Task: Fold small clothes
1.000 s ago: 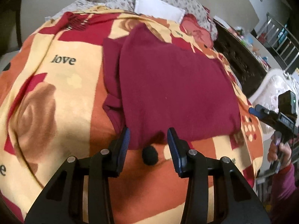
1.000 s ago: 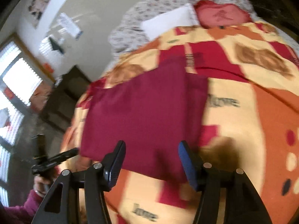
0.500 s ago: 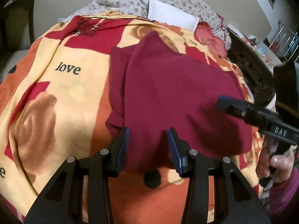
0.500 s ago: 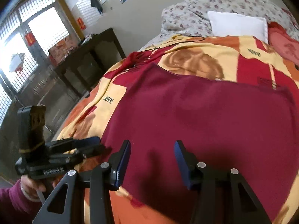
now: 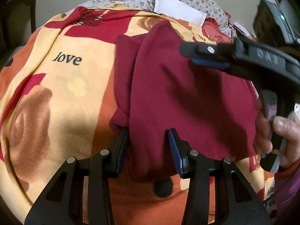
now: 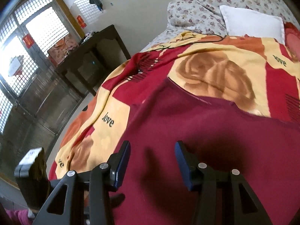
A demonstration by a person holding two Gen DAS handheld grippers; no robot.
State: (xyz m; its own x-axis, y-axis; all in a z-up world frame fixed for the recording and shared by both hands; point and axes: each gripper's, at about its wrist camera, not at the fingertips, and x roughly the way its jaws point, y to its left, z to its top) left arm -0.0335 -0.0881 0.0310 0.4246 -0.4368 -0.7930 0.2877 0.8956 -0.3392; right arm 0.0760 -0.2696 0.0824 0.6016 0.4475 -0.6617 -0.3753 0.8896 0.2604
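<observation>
A bed is covered by a large blanket (image 5: 61, 86) patterned in orange, cream and red, with brown roses and the word "love" printed on it. On the middle of this blanket a dark red garment (image 5: 187, 101) is spread flat, partly folded, with a narrower layer showing along its left edge in the left wrist view. Behind the blanket a flowered quilt (image 6: 215, 3) is heaped at the head of the bed, and a white pillow (image 6: 253, 24) is laid against it. A dark wooden table (image 6: 90, 56) is seen beside the bed in the right wrist view, below barred windows. The left gripper (image 5: 149, 150) is held low over the near hem of the garment, its jaws parted with the cloth's near edge lying between them; whether the cloth is touched by the pads cannot be told. The right gripper (image 6: 152, 164) is held over the broad middle of the garment, its jaws likewise parted and nothing pinched between them, a dark shadow being cast on the cloth beneath. In the left wrist view the right gripper (image 5: 208, 60) is seen reaching in from the right above the garment, its handle gripped by a hand (image 5: 277, 129).
</observation>
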